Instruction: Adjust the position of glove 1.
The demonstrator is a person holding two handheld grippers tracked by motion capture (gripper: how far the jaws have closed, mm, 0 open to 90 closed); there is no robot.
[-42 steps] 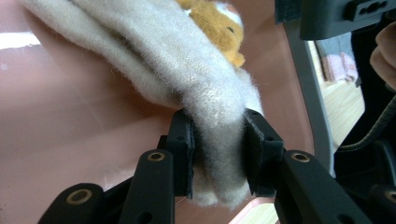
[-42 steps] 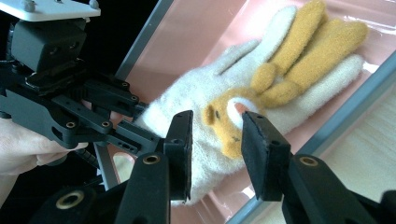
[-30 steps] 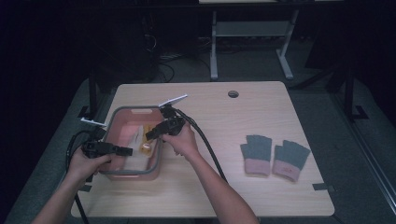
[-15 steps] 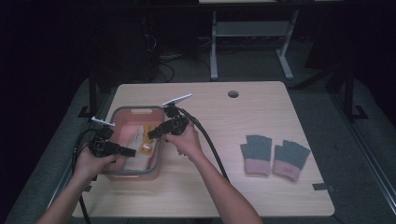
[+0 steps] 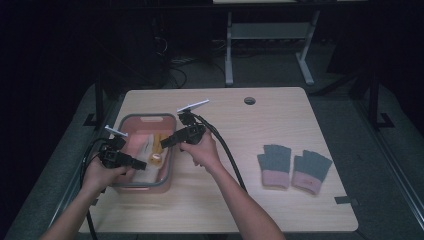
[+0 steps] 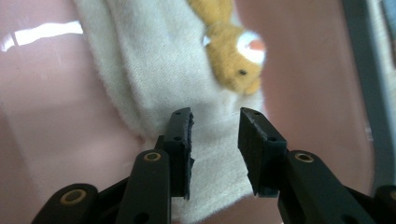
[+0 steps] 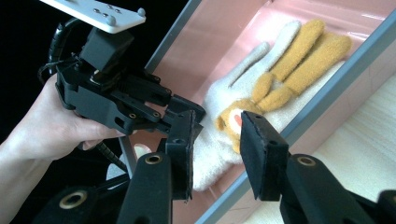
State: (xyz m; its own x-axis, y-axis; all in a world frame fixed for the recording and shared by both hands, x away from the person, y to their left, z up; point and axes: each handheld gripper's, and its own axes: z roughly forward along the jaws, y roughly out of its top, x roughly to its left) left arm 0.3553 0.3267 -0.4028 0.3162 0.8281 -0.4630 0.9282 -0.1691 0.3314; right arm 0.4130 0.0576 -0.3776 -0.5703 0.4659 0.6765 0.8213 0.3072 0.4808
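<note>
I see a pink bin (image 5: 167,172) with a grey rim near the left edge of the table (image 5: 240,210). A cream glove (image 7: 243,86) with yellow-orange fingers lies flat on the bin floor; a small yellow-orange bear figure (image 6: 233,51) sits on it near the cuff.

My left gripper (image 6: 215,140) reaches into the bin's near-left part from its left side. Its jaws have just been opening slightly. They stand apart over the cuff end of the glove, cloth visible between them, pads not pressing on it. Bare bin floor lies to either side of the glove in the left gripper view.

My right gripper (image 7: 217,151) hangs at the bin's right wall, jaws parted and holding nothing. In its view the grey rim runs diagonally just under the jaws, with the glove beyond it and the left gripper close on the left.

Two grey mitts (image 5: 294,167) with pink cuffs lie side by side on the right of the table, well apart from the bin. The tabletop between bin and mitts is bare wood.
</note>
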